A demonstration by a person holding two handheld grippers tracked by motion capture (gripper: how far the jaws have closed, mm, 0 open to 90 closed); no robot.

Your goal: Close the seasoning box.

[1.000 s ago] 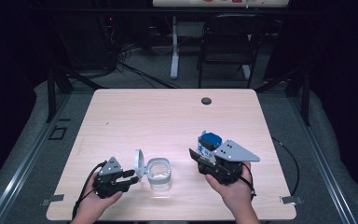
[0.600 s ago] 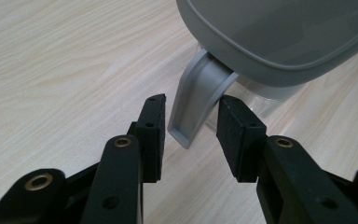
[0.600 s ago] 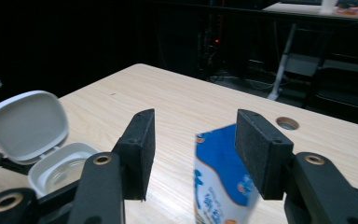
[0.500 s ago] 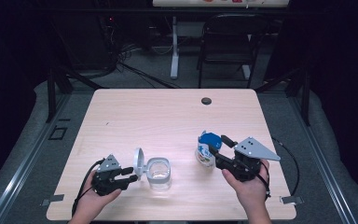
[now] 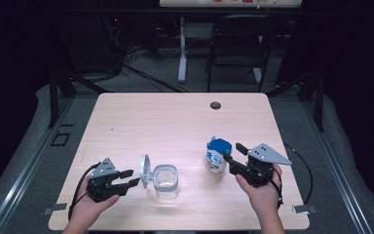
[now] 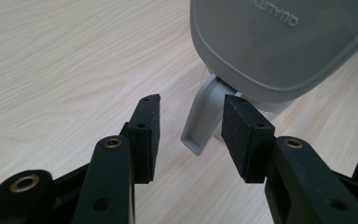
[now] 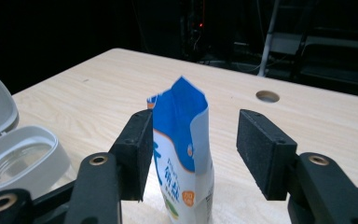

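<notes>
Both hand-held grippers rest low near the table's (image 5: 185,122) front edge. Left gripper (image 5: 126,177), toward the front left corner, has its jaws partly apart and has just been opening; the grey latch tab (image 6: 200,123) of a container lid sits between the pads without being pressed. Right gripper (image 5: 234,153), toward the front right, has wide jaws that have also just been opening; a blue and white pouch (image 5: 216,156) stands upright between them, close against one pad and clear of the other.

From the high view, a clear container (image 5: 166,180) with a grey rim stands near the middle of the front edge, its hinged lid (image 5: 145,171) swung up on the side facing the left gripper. The pouch stands well apart from it, to its right. A small dark round hole (image 5: 215,105) lies near the table's far edge.

Close up, the left gripper view shows raised letters reading "QUALITY" on the lid's grey surface. The right gripper view shows the pouch's torn-open top, with blue characters and an orange mark on its white front, too small to read. That view also looks into the container, which appears empty.
</notes>
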